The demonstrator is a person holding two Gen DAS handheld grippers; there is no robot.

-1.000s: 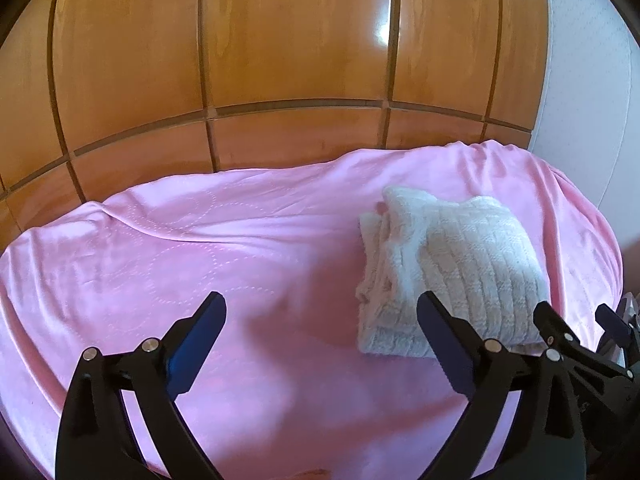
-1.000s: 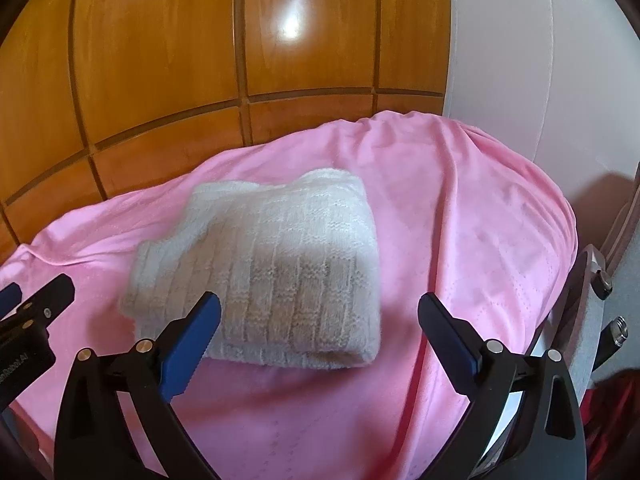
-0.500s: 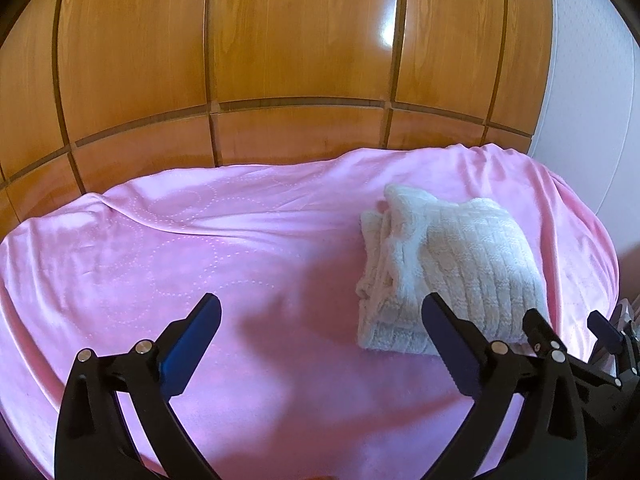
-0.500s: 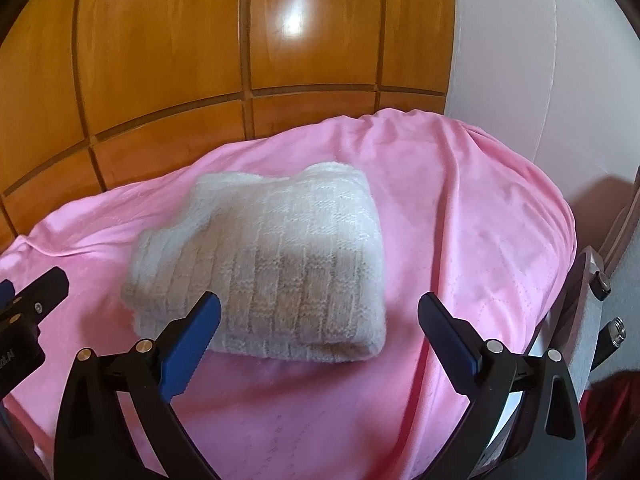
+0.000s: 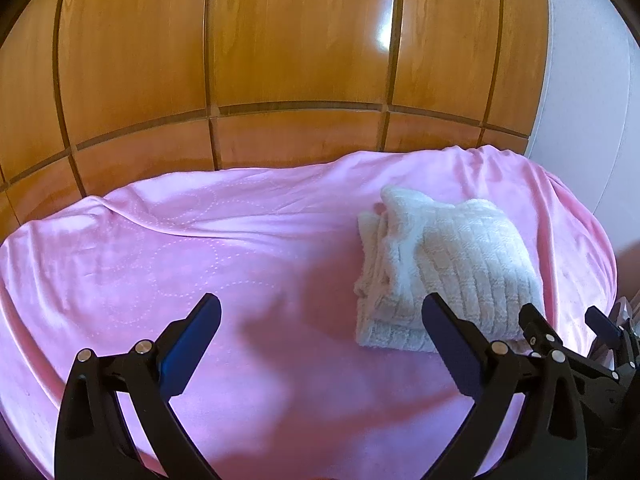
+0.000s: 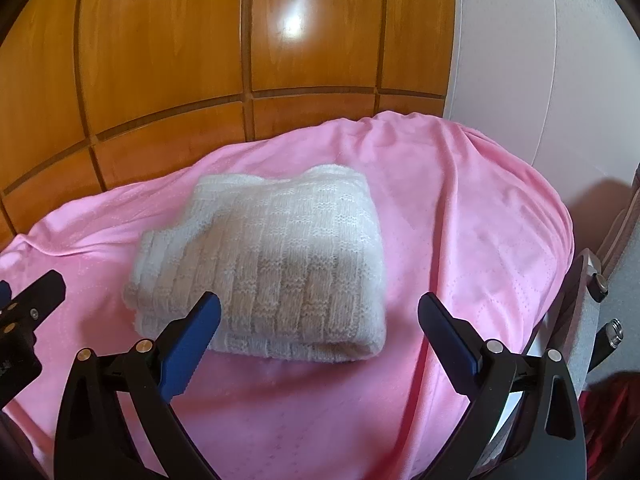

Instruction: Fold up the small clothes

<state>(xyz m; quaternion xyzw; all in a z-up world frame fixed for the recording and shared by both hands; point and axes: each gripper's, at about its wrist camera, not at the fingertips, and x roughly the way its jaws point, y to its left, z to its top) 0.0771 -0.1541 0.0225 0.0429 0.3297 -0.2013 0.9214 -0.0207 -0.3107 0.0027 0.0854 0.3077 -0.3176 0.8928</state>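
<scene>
A cream knitted garment (image 5: 448, 268) lies folded into a thick square on the pink blanket (image 5: 200, 264); it also shows in the right wrist view (image 6: 276, 264), on the blanket (image 6: 472, 240). My left gripper (image 5: 320, 338) is open and empty, held back over the blanket to the left of the garment. My right gripper (image 6: 319, 336) is open and empty, just short of the garment's near folded edge. The right gripper shows at the right edge of the left wrist view (image 5: 568, 330). The left gripper's finger (image 6: 36, 292) shows at the left edge of the right wrist view.
A wooden panelled wall (image 5: 280, 60) stands behind the blanket, with a white wall (image 6: 520, 60) to the right. The blanket drops off at its right edge beside a metal frame with knobs (image 6: 600, 284). Something dark red (image 6: 612, 412) lies low at the right.
Both grippers have drawn back a little from the folded garment, staying open. The garment has not moved.
</scene>
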